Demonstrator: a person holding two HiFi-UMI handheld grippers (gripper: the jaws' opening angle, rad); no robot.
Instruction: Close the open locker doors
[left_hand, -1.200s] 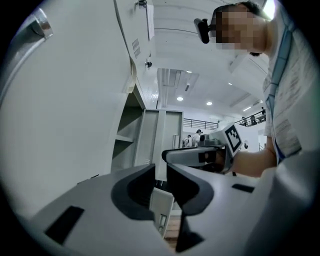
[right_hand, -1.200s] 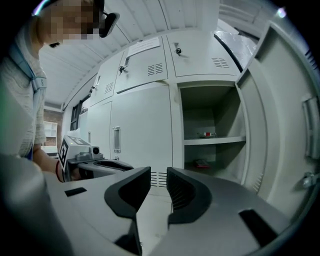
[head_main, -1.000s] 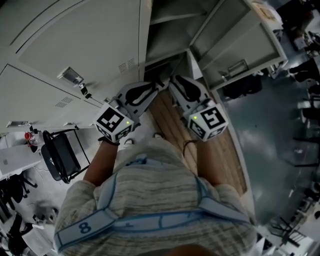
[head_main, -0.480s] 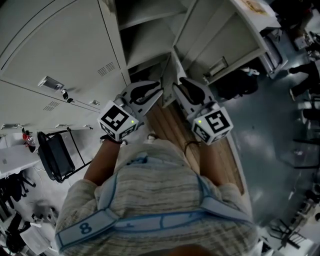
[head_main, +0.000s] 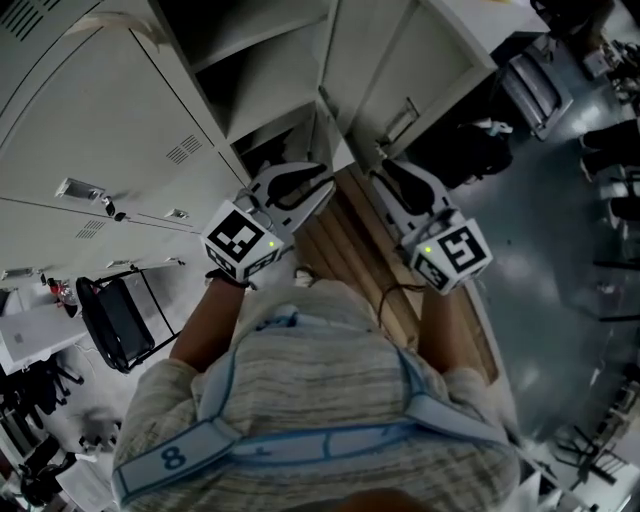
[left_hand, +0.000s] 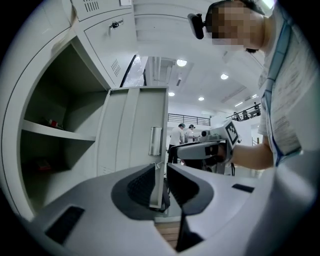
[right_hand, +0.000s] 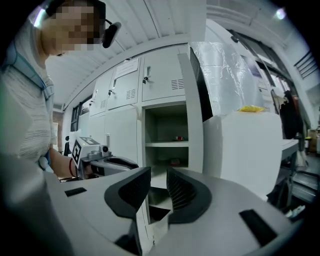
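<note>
In the head view an open locker compartment (head_main: 262, 82) with a shelf lies straight ahead, and its grey door (head_main: 395, 62) with a metal handle (head_main: 402, 120) stands swung out at the right. My left gripper (head_main: 318, 188) is just below the compartment, jaws a little apart. In the left gripper view the free edge of the open door (left_hand: 131, 131) shows through the gap of the left gripper (left_hand: 163, 186); touching cannot be told. My right gripper (head_main: 392, 178) is open and empty below the door. The right gripper view shows the compartment (right_hand: 166, 131) beyond the right gripper (right_hand: 159, 190).
Closed grey lockers (head_main: 90, 120) fill the left. A wooden strip (head_main: 352, 262) runs along the floor under my arms. A black chair (head_main: 118, 318) stands at the left, dark chairs (head_main: 615, 140) at the far right. People (left_hand: 183, 136) stand far off.
Both grippers have travelled along the locker row, and the open compartment and its door have come nearer and fill more of the head view. The jaws look unchanged.
</note>
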